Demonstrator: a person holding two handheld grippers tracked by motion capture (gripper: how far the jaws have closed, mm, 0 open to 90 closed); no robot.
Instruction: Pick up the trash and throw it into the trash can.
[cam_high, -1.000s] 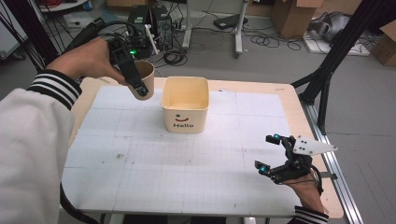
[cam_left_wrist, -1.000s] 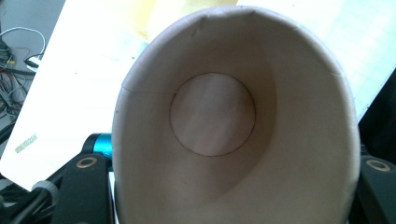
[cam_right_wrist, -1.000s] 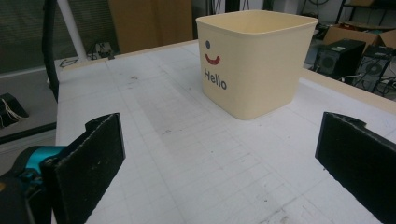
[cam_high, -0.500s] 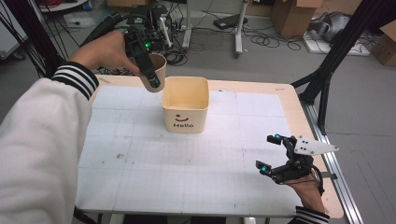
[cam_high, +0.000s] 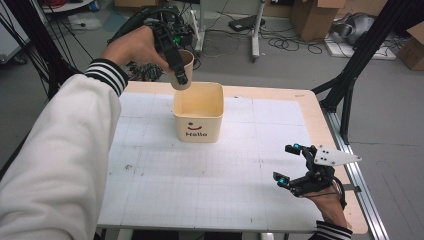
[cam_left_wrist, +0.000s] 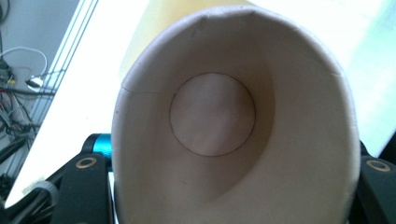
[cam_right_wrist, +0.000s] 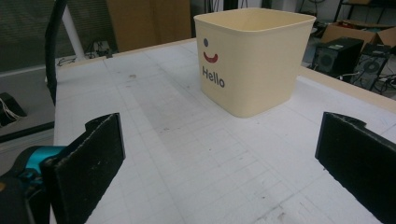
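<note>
table: white gridded mat on a wooden table (cam_high: 300, 102), wood edge bare along the far and right sides; mat scuffed near the middle.
tub: cream square tub (cam_high: 198, 120) with a smiley face and "Hello" printed on the side facing me, upright on the mat at about 12 o'clock from table centre, top uncovered. In the right gripper view the tub (cam_right_wrist: 254, 65) sits ahead at about 1 o'clock, well apart from my jaws.
my left arm: white sleeve with black-striped cuff, comes in from 7 o'clock and reaches to 11 o'clock of the table.
right gripper: my right gripper (cam_high: 290, 162) at 4 o'clock on the table, near the right edge, grey three-cornered plate on top. Jaws spread wide, nothing between them, only bare mat in the gap in the right gripper view (cam_right_wrist: 219, 154).
left gripper: my left gripper (cam_high: 177, 62) up in the air at 11 o'clock, clenched on the cup's wall, one jaw runs down its outer side.
cup: brown paper cup (cam_high: 183, 70), off the table, tilted, just beside and above the tub's far-left corner, at 11 o'clock of the tub. In the left gripper view the cup (cam_left_wrist: 212, 114) mouth faces the camera, round bottom visible, no contents, rim squeezed oval.
</note>
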